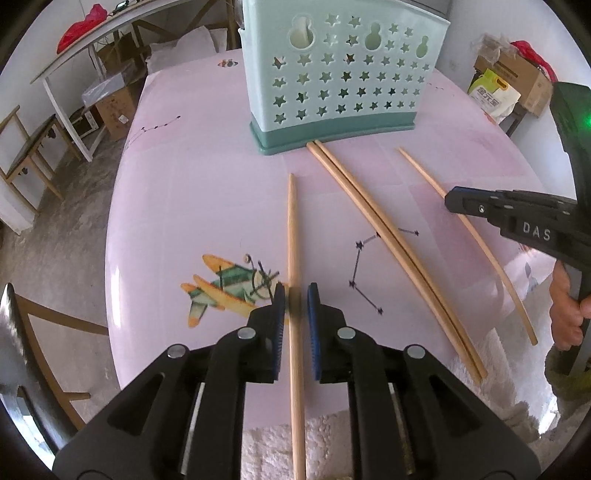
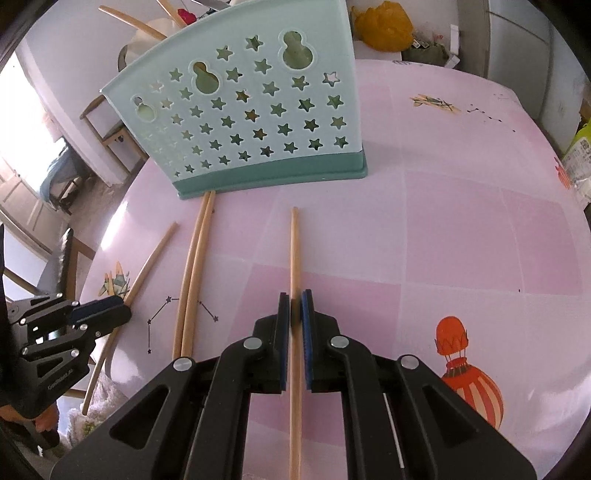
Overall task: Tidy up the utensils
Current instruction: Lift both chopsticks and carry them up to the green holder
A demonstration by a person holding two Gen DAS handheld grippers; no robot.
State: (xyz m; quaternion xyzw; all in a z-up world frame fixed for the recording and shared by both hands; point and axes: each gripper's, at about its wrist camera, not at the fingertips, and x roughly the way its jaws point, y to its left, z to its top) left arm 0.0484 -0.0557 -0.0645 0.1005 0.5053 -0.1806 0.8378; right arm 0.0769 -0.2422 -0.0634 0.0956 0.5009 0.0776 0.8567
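A mint green utensil holder (image 1: pixel 343 74) with star holes stands at the back of the pink table (image 1: pixel 207 206). One wooden chopstick (image 1: pixel 293 229) runs between the pads of my left gripper (image 1: pixel 295 291), with a thin gap on each side, so the jaws stand slightly open. My right gripper (image 2: pixel 294 299) is shut on another chopstick (image 2: pixel 294 251), whose far tip points toward the holder (image 2: pixel 251 122). Two more chopsticks (image 1: pixel 373 221) lie side by side between the grippers, touching the holder's base. In the left wrist view the right gripper (image 1: pixel 452 199) sits over its chopstick (image 1: pixel 424 173).
A person's hand (image 1: pixel 565 317) grips the right tool's handle. White fuzzy fabric (image 1: pixel 332 435) lies at the table's near edge. Wooden chairs (image 1: pixel 29 147) and boxes stand on the floor to the left. More utensils poke out of the holder's top (image 2: pixel 147 26).
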